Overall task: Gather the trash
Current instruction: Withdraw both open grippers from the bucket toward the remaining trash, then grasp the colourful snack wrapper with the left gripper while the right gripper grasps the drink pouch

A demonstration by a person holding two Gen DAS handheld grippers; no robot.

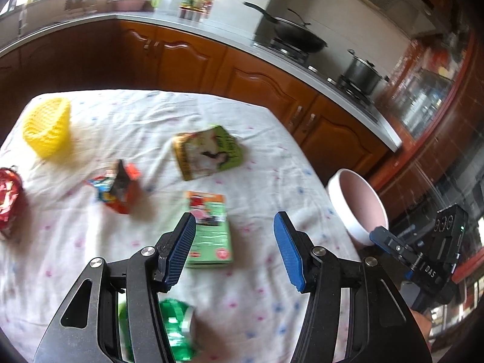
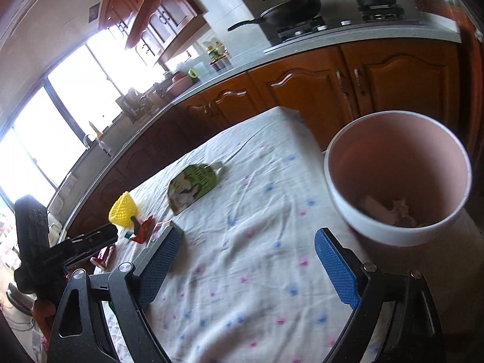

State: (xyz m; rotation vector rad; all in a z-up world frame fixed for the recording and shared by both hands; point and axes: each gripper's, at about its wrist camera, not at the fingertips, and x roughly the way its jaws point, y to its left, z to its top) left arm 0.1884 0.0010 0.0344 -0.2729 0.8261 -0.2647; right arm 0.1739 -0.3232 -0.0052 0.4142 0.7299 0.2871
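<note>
My left gripper (image 1: pixel 234 248) is open and empty above the table, just right of a green carton (image 1: pixel 210 230). A green-and-white pouch (image 1: pixel 208 151) lies farther off; it also shows in the right wrist view (image 2: pixel 192 186). An orange wrapper (image 1: pixel 116 187), a yellow foam net (image 1: pixel 48 130), a red bag (image 1: pixel 9 199) and a green can (image 1: pixel 175 326) lie around. My right gripper (image 2: pixel 246 267) is open and empty, left of the pink bin (image 2: pixel 399 181), which holds some scraps.
The table wears a white dotted cloth (image 1: pixel 257 296). The pink bin (image 1: pixel 360 205) stands past the table's right edge. Wooden cabinets (image 1: pixel 187 57) and a counter with a wok (image 1: pixel 299 36) and a pot (image 1: pixel 361 72) run behind.
</note>
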